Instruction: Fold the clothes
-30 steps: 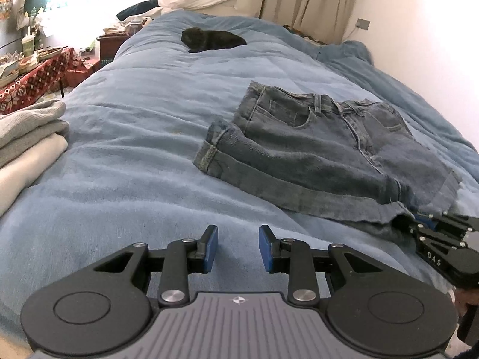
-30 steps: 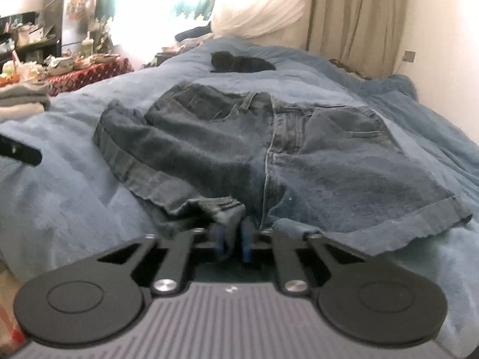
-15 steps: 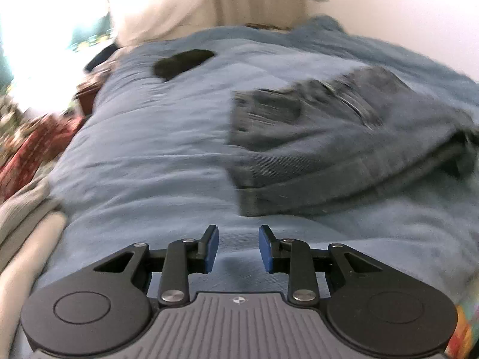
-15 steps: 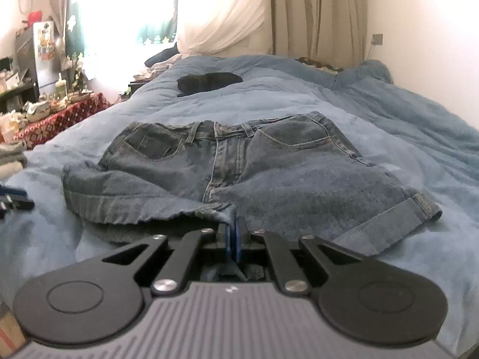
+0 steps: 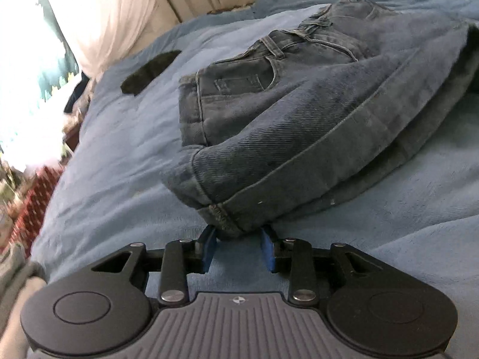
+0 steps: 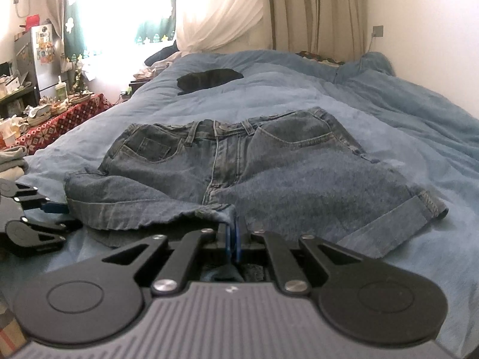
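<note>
A pair of dark blue denim shorts with rolled cuffs (image 6: 239, 164) lies front-up near the middle of a wide bed covered by a soft blue blanket (image 6: 299, 95), waistband toward the far curtains. Bare blanket stretches on every side of the shorts: a broad strip toward the window side, more beyond the waistband up to a small black garment (image 6: 209, 81), and a rumpled band along the white wall. A stack of folded grey and cream clothes (image 6: 12, 161) sits at the near window-side edge of the bed, well apart from the shorts.

The left gripper (image 5: 238, 246) points down at the rolled cuff corner of the window-side leg. Its blue pads (image 5: 208, 246) straddle that corner without pressing it, and the jaws are opening. The view is tilted, the tool rolled to one side.

The right gripper (image 6: 232, 239) sits low at the crotch hem between the two legs, angled down, its jaws clenched on a pinch of the frayed denim edge.
</note>
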The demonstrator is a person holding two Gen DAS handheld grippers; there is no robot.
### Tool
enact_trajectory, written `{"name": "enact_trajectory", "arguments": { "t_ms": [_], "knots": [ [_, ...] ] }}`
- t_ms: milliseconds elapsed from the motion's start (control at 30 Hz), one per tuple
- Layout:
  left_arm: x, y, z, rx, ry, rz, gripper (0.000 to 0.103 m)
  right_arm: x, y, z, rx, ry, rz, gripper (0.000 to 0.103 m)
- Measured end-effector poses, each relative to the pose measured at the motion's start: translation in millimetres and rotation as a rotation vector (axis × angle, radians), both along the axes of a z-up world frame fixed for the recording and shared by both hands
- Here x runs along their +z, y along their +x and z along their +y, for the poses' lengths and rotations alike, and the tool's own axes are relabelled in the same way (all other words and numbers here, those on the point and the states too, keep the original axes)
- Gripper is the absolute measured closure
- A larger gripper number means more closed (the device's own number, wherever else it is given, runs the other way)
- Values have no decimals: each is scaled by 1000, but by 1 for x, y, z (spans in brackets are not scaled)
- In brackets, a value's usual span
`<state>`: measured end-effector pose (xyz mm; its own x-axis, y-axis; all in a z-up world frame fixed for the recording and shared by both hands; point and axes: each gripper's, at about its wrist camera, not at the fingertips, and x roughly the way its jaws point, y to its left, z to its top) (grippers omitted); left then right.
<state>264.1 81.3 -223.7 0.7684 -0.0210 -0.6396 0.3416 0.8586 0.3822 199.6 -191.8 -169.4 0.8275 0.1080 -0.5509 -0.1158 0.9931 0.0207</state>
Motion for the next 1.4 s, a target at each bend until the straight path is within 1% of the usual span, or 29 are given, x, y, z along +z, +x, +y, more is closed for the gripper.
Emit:
{"name": "enact_trajectory", "arguments": {
  "t_ms": [33, 133, 200, 267, 333, 433, 533, 567, 600, 667, 700, 733, 767, 833, 933, 1000, 1033, 1133, 1167, 1200, 1267, 1333, 1400],
  "knots": [
    [0, 0, 0, 13, -8, -24, 67, 0, 0, 0, -3, 4, 2, 100],
    [6, -3, 11, 88, -90, -94, 67, -1, -1, -1, -8, 21, 7, 99],
    [18, -14, 24, 149, -180, -160, 67, -1, -1, -2, -7, 27, 8, 99],
    [32, -25, 36, 177, -261, -218, 67, -1, -2, -3, -3, 28, 9, 99],
    [43, -32, 42, 183, -289, -258, 67, -2, -2, -2, -1, 32, 11, 99],
    [52, -31, 44, 175, -302, -274, 67, -4, 0, -1, -2, 34, 12, 99],
    [52, -23, 44, 179, -313, -248, 67, -4, -1, 1, -4, 38, 13, 99],
    [50, -18, 45, 177, -327, -221, 67, -4, -2, 1, -3, 38, 14, 99],
    [47, -13, 45, 176, -343, -195, 67, -4, -2, 1, -2, 39, 16, 99],
    [43, -9, 47, 184, -408, -160, 68, -4, -3, 2, 1, 44, 23, 99],
    [42, -8, 49, 188, -445, -150, 74, -4, -4, 2, 3, 47, 25, 99],
    [44, -9, 52, 191, -482, -145, 92, -3, -5, 3, 11, 47, 28, 99],
    [47, -10, 55, 194, -508, -138, 92, -3, -6, 4, 21, 45, 31, 100],
    [57, -14, 59, 216, -524, -139, 92, 1, -10, 9, 56, 46, 36, 100],
    [80, -29, 72, 228, -520, -142, 93, 8, -20, 17, 115, 58, 47, 100],
    [91, -39, 81, 238, -517, -126, 93, 12, -28, 24, 158, 71, 61, 100],
    [95, -44, 85, 243, -508, -106, 93, 13, -32, 27, 173, 73, 64, 100],
    [92, -53, 90, 257, -477, -46, 92, 5, -42, 35, 204, 53, 99, 100],
    [85, -53, 92, 265, -464, -26, 92, 1, -44, 37, 211, 44, 114, 100],
    [77, -52, 92, 278, -461, 2, 92, -5, -45, 39, 213, 33, 129, 100],
    [61, -47, 95, 316, -487, 58, 92, -15, -45, 38, 201, 16, 147, 100],
    [54, -44, 96, 342, -505, 66, 92, -19, -44, 35, 182, 15, 146, 100],
    [58, -45, 98, 353, -530, 45, 92, -12, -45, 31, 170, 31, 124, 100]
  ]
}}
